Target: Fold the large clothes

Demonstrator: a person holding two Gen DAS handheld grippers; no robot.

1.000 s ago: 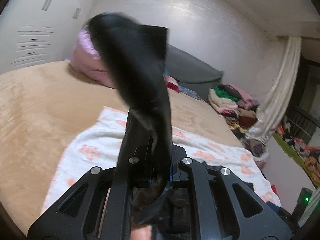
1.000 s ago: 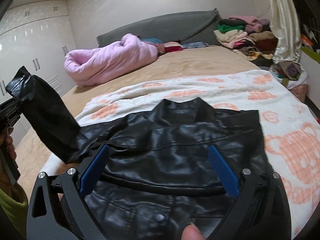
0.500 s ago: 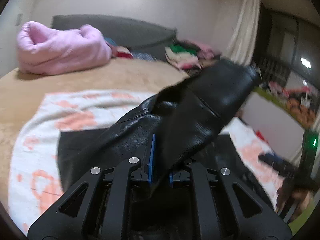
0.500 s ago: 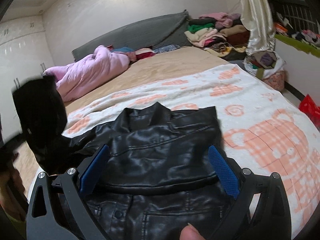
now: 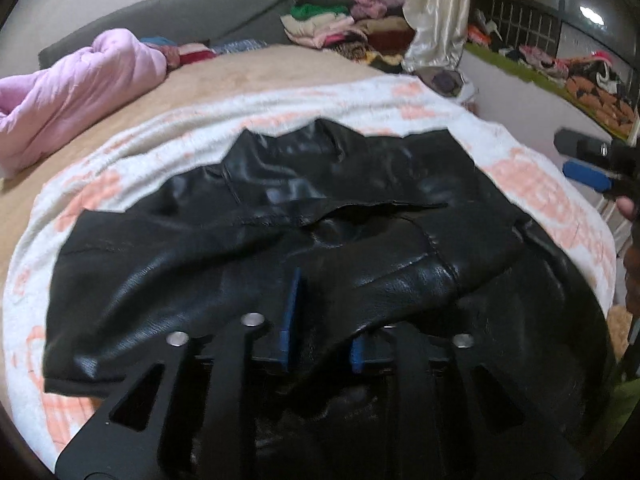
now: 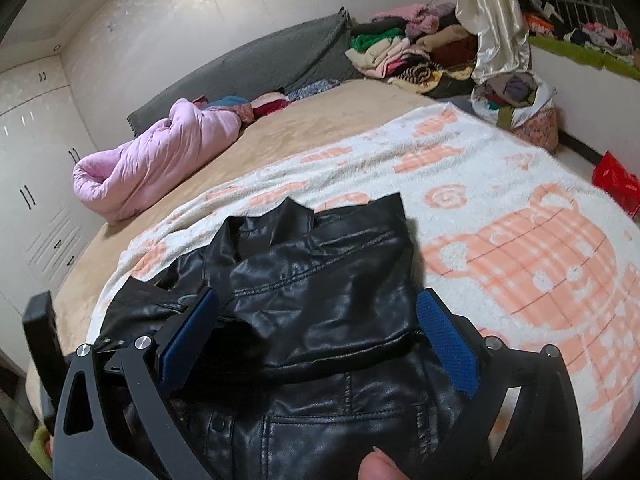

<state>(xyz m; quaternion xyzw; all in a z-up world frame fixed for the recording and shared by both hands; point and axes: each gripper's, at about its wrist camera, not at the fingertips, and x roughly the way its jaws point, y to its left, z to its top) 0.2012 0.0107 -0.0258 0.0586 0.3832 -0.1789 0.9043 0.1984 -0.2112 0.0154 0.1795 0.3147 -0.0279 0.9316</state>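
A black leather jacket [image 5: 280, 216] lies front up on a white towel with orange prints [image 5: 120, 168] on the bed. Its sleeve [image 5: 392, 276] is folded across the jacket's front. My left gripper [image 5: 320, 320] is low over the jacket with the sleeve end between its blue pads, the jaws slightly apart. My right gripper [image 6: 316, 332] is open and empty, hovering just above the jacket [image 6: 320, 288] near its collar side. The right gripper also shows at the right edge of the left wrist view [image 5: 592, 172].
A rolled pink duvet [image 6: 160, 160] lies at the far left of the tan bed [image 6: 328, 120]. Piles of clothes [image 6: 408, 52], a cream curtain [image 6: 492, 20] and a full bag [image 6: 520, 104] stand beyond the bed. A white wardrobe [image 6: 32, 184] is at left.
My left gripper swung the raised sleeve over and down across the jacket's front, and its jaws have opened a little. My right gripper drifted slightly right and stayed open.
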